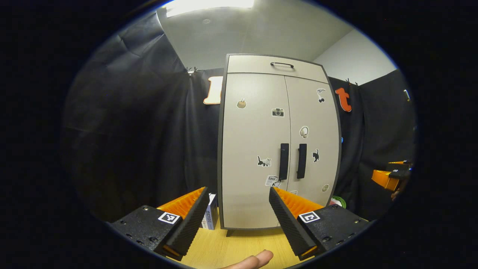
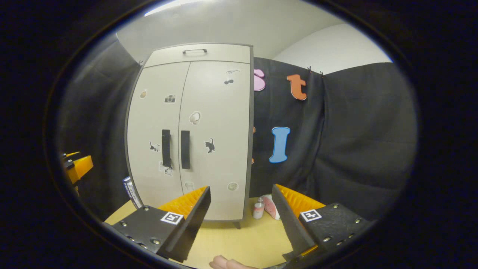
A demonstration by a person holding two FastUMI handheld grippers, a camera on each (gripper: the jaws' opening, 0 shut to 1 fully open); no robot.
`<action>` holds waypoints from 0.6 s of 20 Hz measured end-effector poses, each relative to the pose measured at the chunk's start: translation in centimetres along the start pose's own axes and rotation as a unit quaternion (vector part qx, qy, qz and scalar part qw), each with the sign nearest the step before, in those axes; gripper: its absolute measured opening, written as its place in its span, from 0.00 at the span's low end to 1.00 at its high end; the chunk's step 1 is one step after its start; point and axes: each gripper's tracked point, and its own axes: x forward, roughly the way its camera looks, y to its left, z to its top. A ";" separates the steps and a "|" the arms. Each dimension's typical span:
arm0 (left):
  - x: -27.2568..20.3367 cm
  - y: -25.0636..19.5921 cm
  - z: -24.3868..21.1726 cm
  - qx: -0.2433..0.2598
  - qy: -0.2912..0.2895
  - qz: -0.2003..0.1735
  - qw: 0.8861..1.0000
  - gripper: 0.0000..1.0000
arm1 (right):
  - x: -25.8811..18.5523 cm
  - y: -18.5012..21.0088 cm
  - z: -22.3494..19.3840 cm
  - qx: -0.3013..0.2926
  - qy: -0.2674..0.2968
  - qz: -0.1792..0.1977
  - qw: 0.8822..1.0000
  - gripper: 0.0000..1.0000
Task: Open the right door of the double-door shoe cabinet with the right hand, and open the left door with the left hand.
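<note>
Left gripper view: left gripper (image 1: 238, 209) gapes ahead of the shut shoe cabinet (image 1: 278, 142) (box (image 1: 210, 216) beside); right gripper (image 2: 242, 213) likewise gapes, bottle (image 2: 258, 208) between its fingers.

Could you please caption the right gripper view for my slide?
Open right claw faces the closed shoe cabinet.

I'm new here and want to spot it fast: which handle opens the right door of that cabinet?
Find the tall pale shoe cabinet against the black cloth. Two upright black bar handles sit side by side at its middle seam. The right door handle is the one nearer the black cat sticker, not the top drawer's thin horizontal handle.
</note>
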 end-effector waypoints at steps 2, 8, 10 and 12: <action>0.0 0.1 0.5 0.002 -0.002 0.000 1.000 0.99 | 0.4 -0.1 0.4 0.003 -0.001 -0.003 1.000 0.98; 0.0 -1.5 1.1 -0.002 -0.006 -0.030 1.000 1.00 | 2.4 0.8 0.4 0.008 0.001 0.002 1.000 0.98; 0.0 -1.8 0.4 0.007 0.000 -0.037 0.999 1.00 | 3.9 2.1 0.3 0.011 0.002 0.024 1.000 1.00; 0.0 -2.2 -0.3 0.008 0.005 -0.045 0.999 1.00 | 6.0 4.0 0.8 0.019 -0.008 0.052 0.998 0.98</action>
